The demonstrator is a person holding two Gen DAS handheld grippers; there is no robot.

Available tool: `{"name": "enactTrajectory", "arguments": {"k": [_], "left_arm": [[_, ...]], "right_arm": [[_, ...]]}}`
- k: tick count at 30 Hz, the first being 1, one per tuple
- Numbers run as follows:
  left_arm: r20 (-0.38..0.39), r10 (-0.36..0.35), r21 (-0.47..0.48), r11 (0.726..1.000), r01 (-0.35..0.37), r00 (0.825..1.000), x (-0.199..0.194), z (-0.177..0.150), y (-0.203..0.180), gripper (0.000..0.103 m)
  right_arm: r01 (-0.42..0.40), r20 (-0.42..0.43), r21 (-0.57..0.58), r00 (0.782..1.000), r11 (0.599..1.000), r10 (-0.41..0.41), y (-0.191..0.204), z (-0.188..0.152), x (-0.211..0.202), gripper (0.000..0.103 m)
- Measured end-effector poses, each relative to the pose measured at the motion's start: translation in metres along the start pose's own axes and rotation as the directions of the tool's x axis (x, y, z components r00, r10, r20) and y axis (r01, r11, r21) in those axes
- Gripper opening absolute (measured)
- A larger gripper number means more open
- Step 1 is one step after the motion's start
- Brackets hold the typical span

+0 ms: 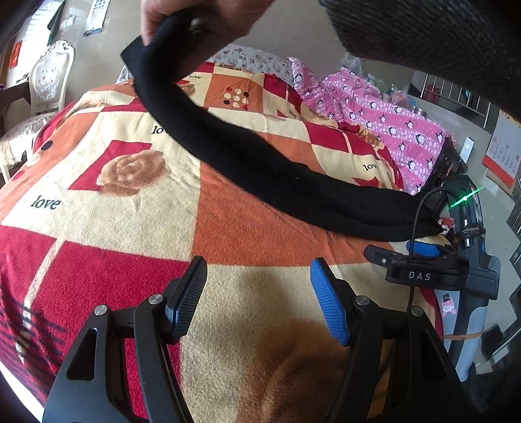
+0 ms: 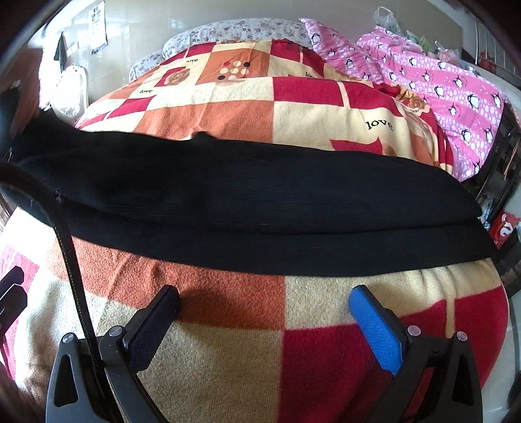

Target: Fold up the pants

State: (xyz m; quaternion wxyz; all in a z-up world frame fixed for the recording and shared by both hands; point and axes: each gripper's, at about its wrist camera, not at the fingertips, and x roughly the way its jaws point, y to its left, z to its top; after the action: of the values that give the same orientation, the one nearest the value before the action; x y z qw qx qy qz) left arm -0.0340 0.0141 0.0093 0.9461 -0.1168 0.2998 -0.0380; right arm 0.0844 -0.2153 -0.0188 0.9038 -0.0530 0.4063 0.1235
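Note:
Black pants (image 1: 260, 162) stretch in a long folded band across the patchwork bed blanket (image 1: 130, 227). A bare hand (image 1: 169, 19) at the top of the left wrist view lifts their far end off the bed. My left gripper (image 1: 259, 263) stands open above the blanket, short of the pants, with nothing between its fingers. In the right wrist view the pants (image 2: 260, 195) lie across the whole width just beyond my right gripper (image 2: 264, 291), which is open and holds nothing. The pants' near end rests by the right gripper's black housing (image 1: 423, 273).
A pink penguin quilt (image 1: 390, 120) (image 2: 439, 81) is heaped on the bed's far right side. A white chair (image 1: 49, 78) stands by the wall at left. A dark knitted sleeve (image 1: 423, 32) fills the upper right. The bed's edge drops off at right.

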Motion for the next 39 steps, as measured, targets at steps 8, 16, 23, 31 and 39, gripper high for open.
{"name": "enactTrajectory", "arguments": {"k": [8,16,23,31,39], "left_arm": [[-0.004,0.0,-0.006,1.0,0.0,1.0,0.002,0.001,0.001,0.066],[-0.009,-0.014,-0.011,1.0,0.014,1.0,0.004,0.001,0.002,0.066],[-0.017,-0.016,-0.016,1.0,0.016,1.0,0.005,0.001,0.004,0.066],[-0.028,-0.02,-0.024,1.0,0.02,0.999,0.01,0.002,0.005,0.066],[-0.051,-0.012,-0.035,0.999,0.01,0.999,0.015,0.002,0.006,0.066]], "right_arm": [[-0.001,0.0,0.0,1.0,1.0,0.001,0.0,0.0,0.0,0.103],[0.0,-0.001,0.0,1.0,1.0,0.0,0.0,0.001,0.0,0.103],[0.001,-0.001,0.0,1.0,1.0,-0.001,0.0,0.001,0.001,0.103],[0.001,-0.001,0.0,1.0,1.0,-0.001,0.0,0.001,0.001,0.103],[0.002,-0.001,0.0,1.0,1.0,-0.002,0.001,0.0,0.001,0.103]]}}
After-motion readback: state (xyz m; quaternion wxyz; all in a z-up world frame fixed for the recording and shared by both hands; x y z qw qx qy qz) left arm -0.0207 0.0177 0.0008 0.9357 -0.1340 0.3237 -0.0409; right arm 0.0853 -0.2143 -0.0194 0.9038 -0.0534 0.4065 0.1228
